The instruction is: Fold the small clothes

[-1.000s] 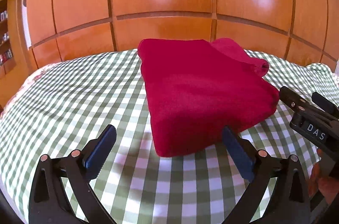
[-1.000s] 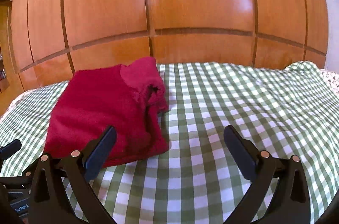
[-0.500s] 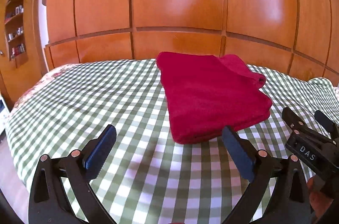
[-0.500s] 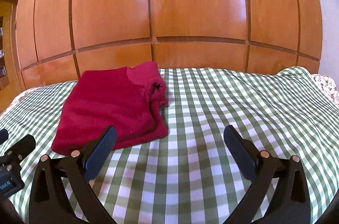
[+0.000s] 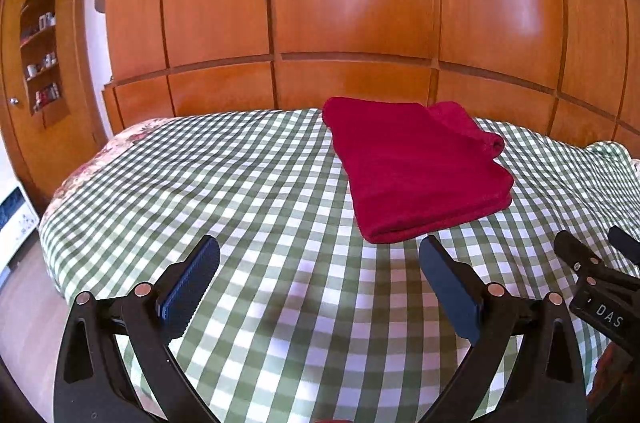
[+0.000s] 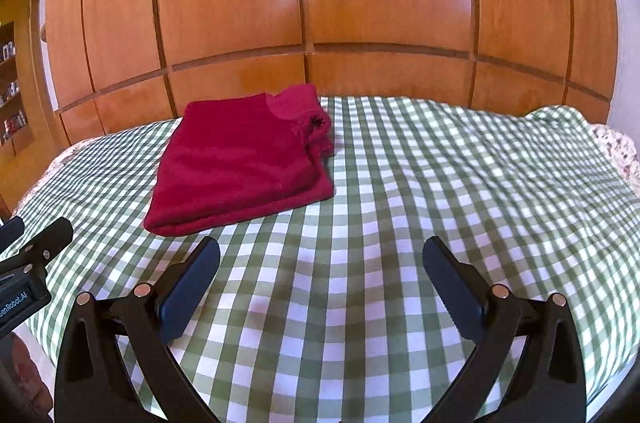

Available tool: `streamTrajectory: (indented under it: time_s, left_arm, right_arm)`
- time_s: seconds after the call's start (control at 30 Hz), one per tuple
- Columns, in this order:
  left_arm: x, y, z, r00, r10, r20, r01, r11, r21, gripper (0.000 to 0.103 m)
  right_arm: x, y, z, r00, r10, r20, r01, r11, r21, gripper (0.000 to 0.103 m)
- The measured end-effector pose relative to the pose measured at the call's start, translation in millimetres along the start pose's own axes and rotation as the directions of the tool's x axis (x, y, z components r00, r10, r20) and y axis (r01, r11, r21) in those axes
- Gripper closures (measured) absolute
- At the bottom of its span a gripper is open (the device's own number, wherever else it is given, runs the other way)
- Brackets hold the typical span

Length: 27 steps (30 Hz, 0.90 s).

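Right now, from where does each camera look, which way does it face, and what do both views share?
Left wrist: sits behind the open left gripper, low over the checked bedcover, facing the wooden wardrobe; the right gripper shows at right.
Right wrist: sits behind the open right gripper, facing the same wardrobe; the left gripper shows at left.
Shared: the folded red garment, the bedcover, the wardrobe.

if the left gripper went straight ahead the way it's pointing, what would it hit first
Probably the checked bedspread: the open left gripper points over bare cloth. The folded red garment lies ahead but slightly right of that line, so it might catch its near edge; depth is unclear.
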<state>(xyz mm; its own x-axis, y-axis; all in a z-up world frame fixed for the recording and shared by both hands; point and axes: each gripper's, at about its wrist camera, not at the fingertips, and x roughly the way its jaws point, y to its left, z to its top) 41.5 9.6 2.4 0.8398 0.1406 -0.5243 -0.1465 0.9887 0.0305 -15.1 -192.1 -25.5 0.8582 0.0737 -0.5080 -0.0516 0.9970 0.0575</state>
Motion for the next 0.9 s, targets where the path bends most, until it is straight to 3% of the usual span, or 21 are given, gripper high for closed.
streamTrajectory:
  time_s: [0.23,0.9]
  left_arm:
    - [-10.3,1.0,-0.3,1.0,0.003,0.008,-0.004,1.0,0.013,0.004]
    - [-9.9,1.6,0.2,1.0,-0.009,-0.014,0.009,1.0,0.008,0.004]
  right_arm:
    - [-22.5,6.7,12.5,0.998,-0.007,0.063,0.008,1.0,-0.017,0.002]
    - [-21.2,8.4,11.7,0.999,-0.004,0.048,0.005,0.999,-0.038,0.002]
